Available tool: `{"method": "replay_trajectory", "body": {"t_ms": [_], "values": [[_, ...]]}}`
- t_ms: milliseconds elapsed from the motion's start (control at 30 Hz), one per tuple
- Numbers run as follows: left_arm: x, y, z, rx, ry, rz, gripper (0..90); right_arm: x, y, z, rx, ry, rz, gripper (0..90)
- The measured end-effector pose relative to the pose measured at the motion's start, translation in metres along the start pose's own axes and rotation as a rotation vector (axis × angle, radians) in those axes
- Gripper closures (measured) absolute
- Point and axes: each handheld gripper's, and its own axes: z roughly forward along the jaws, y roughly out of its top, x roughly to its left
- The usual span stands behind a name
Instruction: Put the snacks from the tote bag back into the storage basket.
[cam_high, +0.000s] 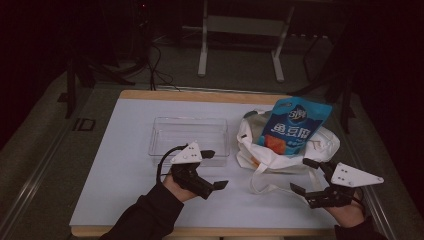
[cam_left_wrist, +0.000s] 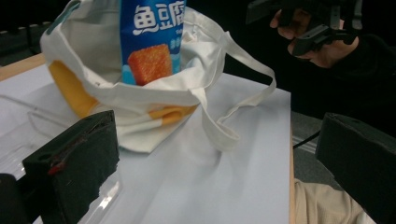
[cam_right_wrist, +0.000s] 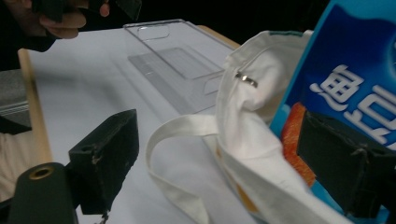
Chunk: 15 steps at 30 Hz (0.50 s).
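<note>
A white tote bag (cam_high: 247, 147) stands on the right half of the table with a blue snack packet (cam_high: 295, 122) sticking up out of it. The packet (cam_left_wrist: 152, 37) has an orange square printed on it, and the bag (cam_left_wrist: 154, 107) also holds something yellow. My right gripper (cam_high: 304, 176) is open just in front of the bag's near right corner. Ahead of its jaws (cam_right_wrist: 224, 158) lies a bag strap (cam_right_wrist: 173, 130). My left gripper (cam_high: 214, 168) is open and empty, left of the bag, pointing toward it (cam_left_wrist: 217, 163).
An empty clear plastic tray (cam_high: 187, 135) sits mid-table, just beyond my left gripper, and its near wall (cam_right_wrist: 187, 98) lies beside the bag. The white table surface (cam_high: 125, 160) has wooden edges. Metal frame legs (cam_high: 202, 45) stand on the floor behind.
</note>
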Motion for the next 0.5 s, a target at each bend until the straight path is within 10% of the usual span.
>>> {"method": "replay_trajectory", "body": {"t_ms": [500], "values": [[0.014,0.025,0.023,-0.001,-0.019,0.016,0.0,-0.016,0.009,-0.004,-0.018,-0.040,-0.021,18.1]]}}
